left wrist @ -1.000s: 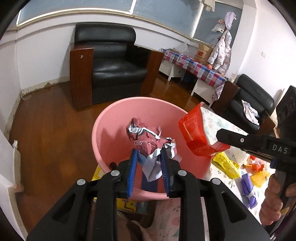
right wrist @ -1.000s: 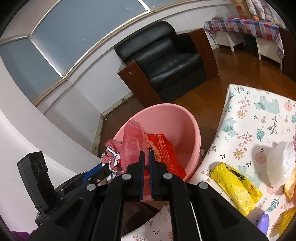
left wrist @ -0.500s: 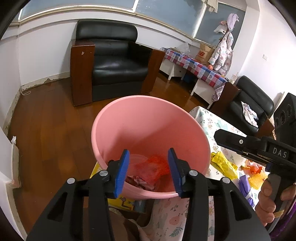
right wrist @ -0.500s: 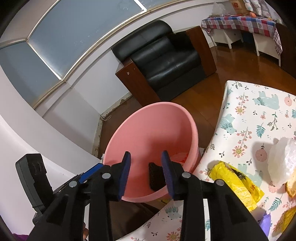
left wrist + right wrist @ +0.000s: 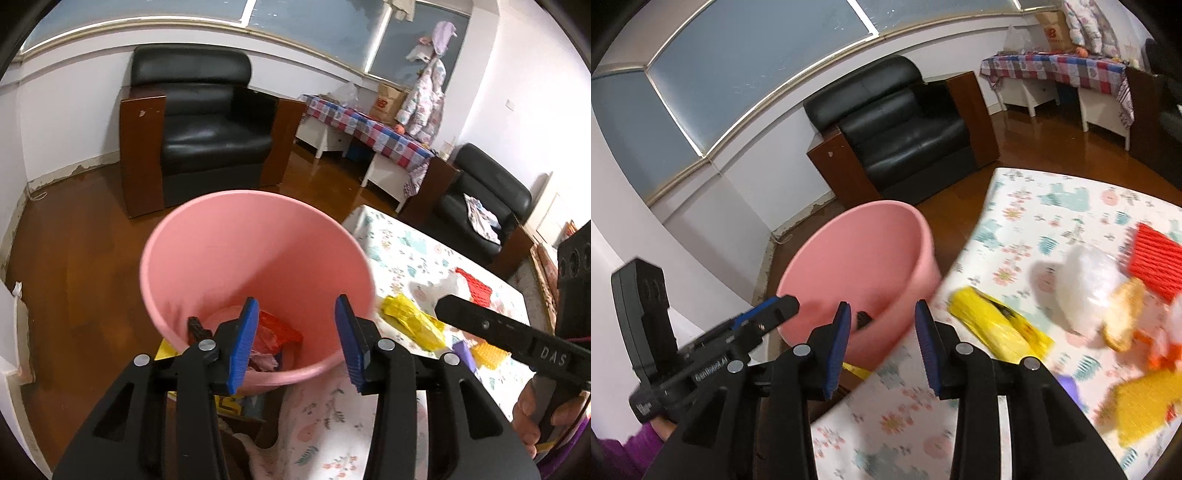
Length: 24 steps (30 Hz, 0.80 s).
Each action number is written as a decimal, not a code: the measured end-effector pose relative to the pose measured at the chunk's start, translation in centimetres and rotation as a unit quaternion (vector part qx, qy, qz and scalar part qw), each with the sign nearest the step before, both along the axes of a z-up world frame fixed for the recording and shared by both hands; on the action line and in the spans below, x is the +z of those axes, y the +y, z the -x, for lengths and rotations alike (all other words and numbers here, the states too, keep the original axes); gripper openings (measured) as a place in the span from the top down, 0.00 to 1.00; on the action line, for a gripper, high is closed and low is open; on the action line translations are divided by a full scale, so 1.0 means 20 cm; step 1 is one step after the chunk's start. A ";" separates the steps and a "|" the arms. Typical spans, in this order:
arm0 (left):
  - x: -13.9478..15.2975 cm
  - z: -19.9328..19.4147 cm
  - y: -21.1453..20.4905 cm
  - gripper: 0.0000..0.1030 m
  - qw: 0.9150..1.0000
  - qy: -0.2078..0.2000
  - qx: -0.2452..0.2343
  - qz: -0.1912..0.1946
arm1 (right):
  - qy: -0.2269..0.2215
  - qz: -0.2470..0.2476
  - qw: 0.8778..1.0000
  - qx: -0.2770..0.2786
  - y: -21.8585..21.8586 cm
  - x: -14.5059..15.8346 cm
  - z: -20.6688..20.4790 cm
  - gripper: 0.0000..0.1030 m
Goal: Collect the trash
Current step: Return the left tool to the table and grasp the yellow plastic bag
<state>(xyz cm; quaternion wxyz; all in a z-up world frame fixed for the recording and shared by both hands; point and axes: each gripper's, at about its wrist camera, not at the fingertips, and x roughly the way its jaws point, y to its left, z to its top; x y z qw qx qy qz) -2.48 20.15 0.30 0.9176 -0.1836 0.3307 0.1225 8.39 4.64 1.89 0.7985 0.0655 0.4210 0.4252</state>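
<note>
Left to right. We have the pink bucket beside the table's edge, on the floor side; red and pale wrappers lie at its bottom. Our left gripper hangs over the bucket's near rim, jaws wide apart, nothing between the pads. Our right gripper sits at the table edge, jaws equally wide and empty, the bucket rim just beyond its left pad.

Remaining trash lies on the floral tablecloth: a yellow wrapper nearest the bucket, then a white plastic wad, an orange-brown scrap, a red ribbed sheet, and a yellow mesh piece. The right-hand view is blurred, so finer detail is uncertain.

Judgement: next step is a fresh pick. The yellow wrapper is the obvious candidate for the right gripper. We should approach low, pads straddling a raised fold, and close fully, since thin film slips. Keep clear of the tablecloth to avoid pinching it.
</note>
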 end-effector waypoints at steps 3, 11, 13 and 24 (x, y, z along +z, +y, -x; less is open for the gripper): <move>0.01 -0.02 -0.08 0.58 1.000 0.002 -0.016 -0.005 | -0.011 0.006 1.000 -0.016 -0.13 0.00 0.04 0.66; 0.02 -0.07 -0.28 0.58 0.997 0.005 -0.074 -0.016 | -0.035 0.031 0.994 -0.096 -0.55 -0.02 0.14 0.66; 0.01 -0.09 -0.34 0.58 0.996 0.009 -0.088 -0.017 | -0.036 0.037 0.992 -0.114 -0.65 -0.04 0.17 0.66; -0.06 -0.22 -0.58 0.58 0.988 0.055 -0.140 0.036 | -0.006 0.037 0.987 -0.156 -0.91 -0.15 0.22 0.65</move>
